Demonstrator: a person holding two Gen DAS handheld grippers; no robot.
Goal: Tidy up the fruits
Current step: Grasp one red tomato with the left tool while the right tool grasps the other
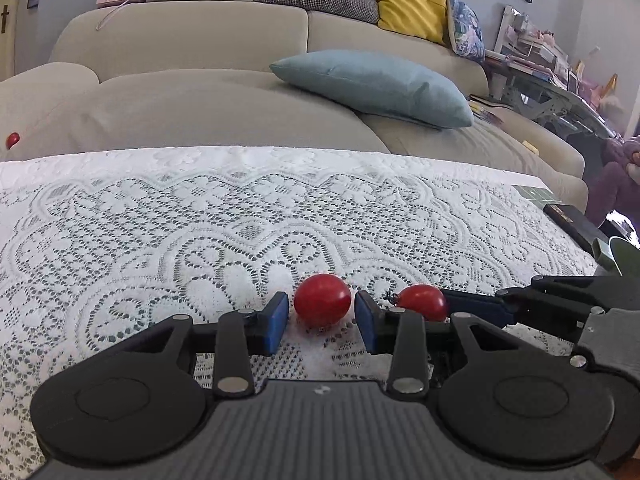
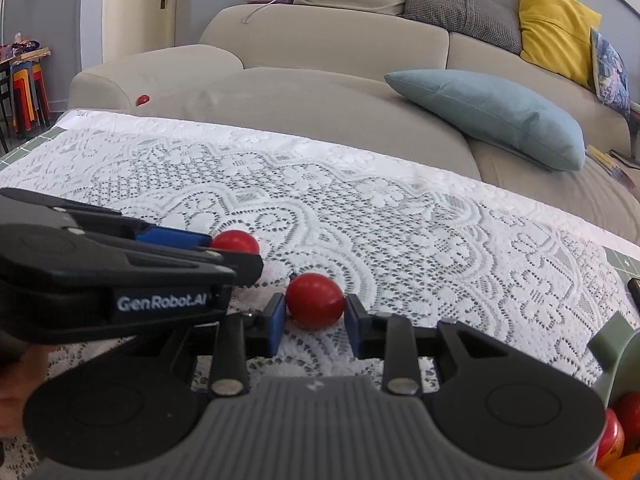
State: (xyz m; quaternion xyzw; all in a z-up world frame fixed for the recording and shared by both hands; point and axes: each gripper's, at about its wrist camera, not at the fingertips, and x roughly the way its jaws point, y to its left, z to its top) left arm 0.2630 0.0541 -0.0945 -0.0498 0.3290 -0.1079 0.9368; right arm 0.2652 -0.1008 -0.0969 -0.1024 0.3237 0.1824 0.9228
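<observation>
Two red cherry tomatoes lie on the white lace tablecloth (image 1: 160, 220). In the left wrist view, one tomato (image 1: 322, 300) sits between the blue pads of my left gripper (image 1: 322, 316), with small gaps on both sides; the jaws are open around it. The second tomato (image 1: 423, 301) lies just to its right, at the tip of my right gripper (image 1: 472, 304). In the right wrist view, my right gripper (image 2: 315, 318) has its pads touching that tomato (image 2: 315, 300) on both sides. The left gripper (image 2: 176, 240) and its tomato (image 2: 235, 242) show at the left.
A beige sofa (image 1: 200, 92) stands behind the table with a light blue cushion (image 1: 376, 86). Another small red tomato (image 1: 12, 140) lies on the sofa at the left. A green container (image 2: 618, 360) with red and orange fruit (image 2: 612, 436) stands at the table's right. A dark box (image 1: 576, 222) lies at the right edge.
</observation>
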